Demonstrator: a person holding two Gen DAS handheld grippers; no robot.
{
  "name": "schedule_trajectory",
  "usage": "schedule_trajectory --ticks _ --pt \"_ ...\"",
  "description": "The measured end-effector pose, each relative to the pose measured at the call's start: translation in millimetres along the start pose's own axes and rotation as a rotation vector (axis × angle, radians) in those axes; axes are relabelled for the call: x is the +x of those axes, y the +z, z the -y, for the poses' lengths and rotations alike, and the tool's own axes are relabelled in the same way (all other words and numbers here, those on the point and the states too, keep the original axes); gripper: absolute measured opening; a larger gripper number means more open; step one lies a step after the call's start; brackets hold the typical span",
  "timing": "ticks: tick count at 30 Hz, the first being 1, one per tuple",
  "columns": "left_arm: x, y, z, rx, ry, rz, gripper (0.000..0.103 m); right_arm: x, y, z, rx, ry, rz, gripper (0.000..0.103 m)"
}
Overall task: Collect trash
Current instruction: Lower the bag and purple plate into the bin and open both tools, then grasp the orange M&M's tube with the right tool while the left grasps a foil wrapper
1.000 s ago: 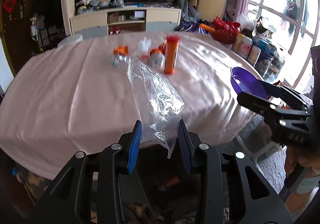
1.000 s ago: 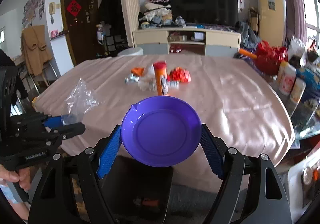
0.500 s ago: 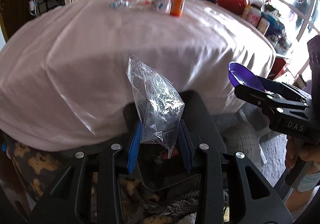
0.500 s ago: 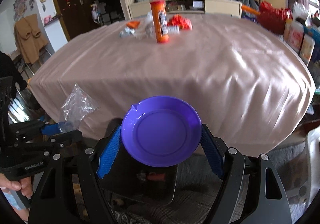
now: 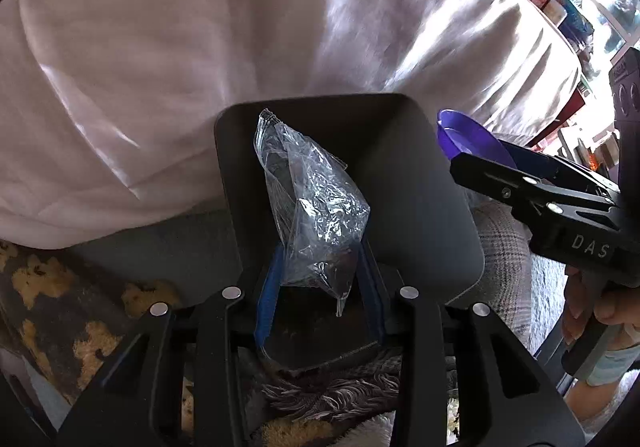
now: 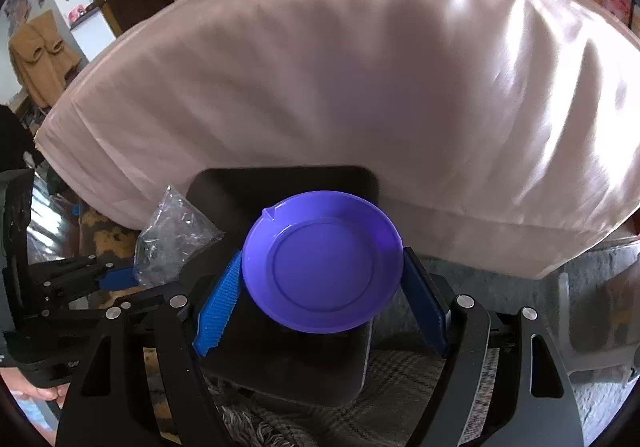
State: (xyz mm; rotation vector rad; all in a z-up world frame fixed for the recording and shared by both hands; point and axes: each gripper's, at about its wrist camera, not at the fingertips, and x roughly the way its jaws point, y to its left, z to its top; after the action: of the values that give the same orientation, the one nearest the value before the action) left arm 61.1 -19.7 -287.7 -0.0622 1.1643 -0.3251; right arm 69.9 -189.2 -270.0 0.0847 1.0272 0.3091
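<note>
Left wrist view, left hand-held gripper (image 5: 320,283) pinching clear plastic bag (image 5: 312,203) above dark bin (image 5: 424,183)

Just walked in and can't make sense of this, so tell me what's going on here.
A person is clearing trash with a gripper in each hand. The left gripper has its jaws shut on a crumpled clear plastic bag, and the right gripper has its jaws clamped on a purple plastic plate. Both are held over a dark bin standing on the floor beside the cloth-covered table. Nothing is released yet.
</note>
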Motion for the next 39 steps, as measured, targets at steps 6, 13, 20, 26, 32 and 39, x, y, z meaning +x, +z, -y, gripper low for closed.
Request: schedule_trajectory --ticks 6,13,20,26,32,39 --pt "3 2 3 0.016 0.025 -0.003 0.056 8 5 -1 0.012 0.002 -0.015 0.086" --pt "-10 7 -4 0.006 0.055 0.033 0.071 -9 9 4 0.041 -0.011 0.028 0.093" --pt "-50 11 -12 -0.007 0.066 0.119 0.077 -44 21 21 0.069 -0.017 0.113 0.093" --pt "-87 23 -17 -0.006 0.1 0.208 0.079 -77 38 30 0.065 -0.047 0.204 0.093" --pt "-116 50 -24 0.004 0.133 0.28 0.081 -106 66 32 0.07 -0.033 0.295 0.093" --pt "-127 103 -33 -0.001 0.15 0.325 0.081 -108 110 12 -0.008 -0.031 0.349 0.093"
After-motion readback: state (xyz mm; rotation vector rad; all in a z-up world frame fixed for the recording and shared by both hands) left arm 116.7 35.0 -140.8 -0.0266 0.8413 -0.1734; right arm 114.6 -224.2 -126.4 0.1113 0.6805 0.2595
